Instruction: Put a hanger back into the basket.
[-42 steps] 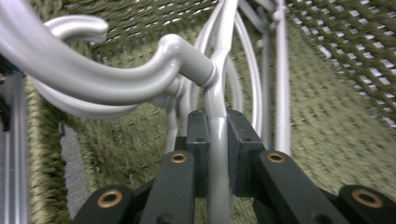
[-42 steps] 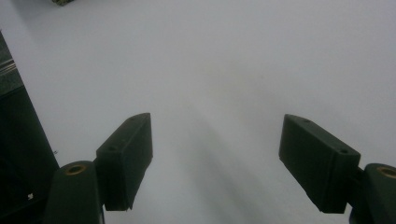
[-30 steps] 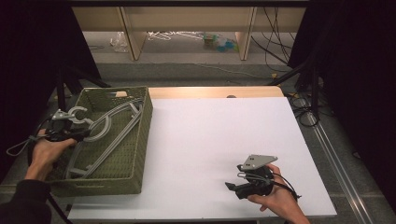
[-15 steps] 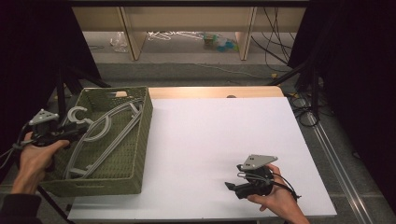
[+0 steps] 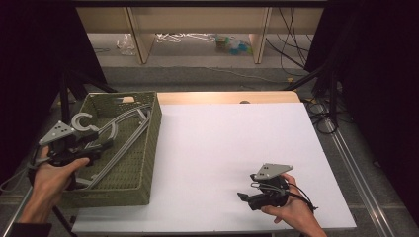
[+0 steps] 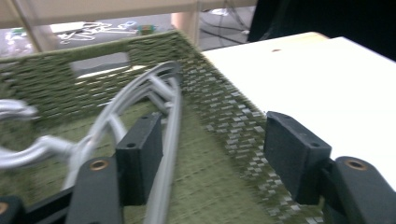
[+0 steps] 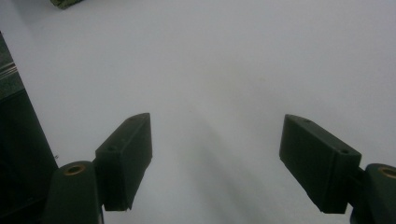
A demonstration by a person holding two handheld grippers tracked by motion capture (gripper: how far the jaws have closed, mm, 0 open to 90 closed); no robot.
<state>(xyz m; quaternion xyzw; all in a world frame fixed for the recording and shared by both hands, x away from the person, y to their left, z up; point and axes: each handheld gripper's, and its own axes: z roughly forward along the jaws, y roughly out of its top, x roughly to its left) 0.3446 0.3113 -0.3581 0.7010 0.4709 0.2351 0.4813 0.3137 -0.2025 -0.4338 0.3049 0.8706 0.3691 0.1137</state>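
The left gripper (image 5: 94,140) hangs over the near-left part of the green woven basket (image 5: 148,148), held by the person's left hand (image 5: 52,175), whose forearm comes in from the bottom left corner of the high view. Its jaws have just been opening and now stand spread apart; in the left gripper view the grey hangers (image 6: 154,107) run just beside the inner face of the left-hand pad, and I cannot tell whether it touches them, while the other pad stands clear over the basket's weave, so nothing is pinched. The hangers lie stacked inside the basket, slanting from its far right corner toward its near left, with a grey hook curling up beside the gripper. The basket sits along the left edge of the table (image 5: 222,148), on its white top. The right gripper (image 5: 245,197) rests low near the near edge of the table, toward its right corner, in the person's right hand (image 5: 291,210), pointing left across the bare white surface; its jaws are wide apart with only tabletop between them. Shelving, cables and loose clutter lie on the floor beyond the far edge.
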